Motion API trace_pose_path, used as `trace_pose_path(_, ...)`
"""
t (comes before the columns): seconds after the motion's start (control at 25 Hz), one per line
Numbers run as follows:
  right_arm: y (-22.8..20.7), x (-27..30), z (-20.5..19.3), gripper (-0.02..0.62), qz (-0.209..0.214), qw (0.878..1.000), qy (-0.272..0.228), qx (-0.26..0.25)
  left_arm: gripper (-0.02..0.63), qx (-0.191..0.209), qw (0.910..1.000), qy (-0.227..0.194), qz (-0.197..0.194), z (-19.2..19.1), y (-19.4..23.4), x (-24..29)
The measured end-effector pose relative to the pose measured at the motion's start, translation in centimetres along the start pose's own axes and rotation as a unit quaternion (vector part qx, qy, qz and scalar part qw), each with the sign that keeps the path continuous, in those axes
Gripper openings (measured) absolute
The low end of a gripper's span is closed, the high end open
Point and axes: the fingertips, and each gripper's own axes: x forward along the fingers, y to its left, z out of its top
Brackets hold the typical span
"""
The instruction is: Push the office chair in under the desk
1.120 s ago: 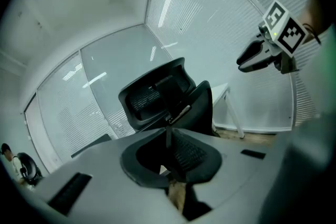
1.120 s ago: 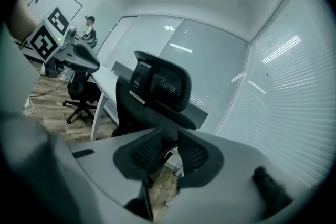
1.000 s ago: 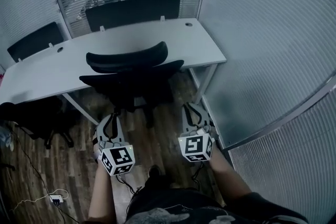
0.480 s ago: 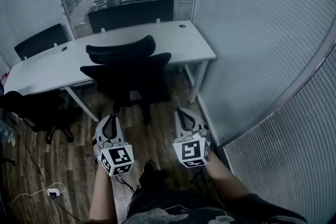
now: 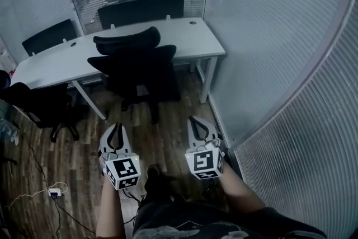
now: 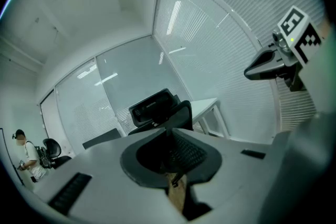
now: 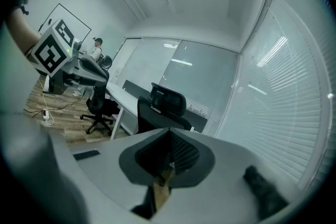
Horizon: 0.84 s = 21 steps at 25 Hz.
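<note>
- Head view: over the last second the black mesh-backed office chair [image 5: 134,67] and the long white desk [image 5: 193,36] have both moved up and away in the picture. A wider strip of brown wood-plank floor [image 5: 168,126] now separates the chair from the grippers, so the person seems to have drawn back.
- Head view: the chair stands at the desk's front edge, toward its right-hand corner. Its headrest overlaps that edge, while its base is out on the floor. I judge the push to be mostly done, though how far the seat sits under the desk cannot be told from here.
- Head view: the left gripper [image 5: 116,128] and the right gripper [image 5: 197,121] hang low near the bottom edge. Both point at the chair and are well apart from it.
- Left gripper view: the jaws are clenched together with nothing between them. The chair's back [image 6: 157,107] shows straight ahead above the jaw tips, at a distance, with the desk's right end [image 6: 207,105] beside it. The right gripper [image 6: 254,71] shows near the upper right edge.
- Right gripper view: these jaws are likewise pressed closed and empty. The chair [image 7: 163,107] stands ahead and clear of the tips. The left gripper [image 7: 97,77] shows toward the left edge.
</note>
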Motion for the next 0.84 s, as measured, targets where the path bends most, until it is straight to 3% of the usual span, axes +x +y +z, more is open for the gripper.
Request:
trace_pose_path(0.4, 0.2, -2.4, -1.2, 0.021, -0.003, 1.0, 0.008, 0.024, 0.043, 0.006, 1.0, 0.0, 0.002, 0.4, -0.3, -3.2)
trace_pose_path(0.84, 2.3, -4.6, 0.0, 0.021, -0.02, 0.999, 0.016, 0.025, 0.043, -0.02, 0.9997, 0.004, -0.013, -1.5, 1.5, -6.8)
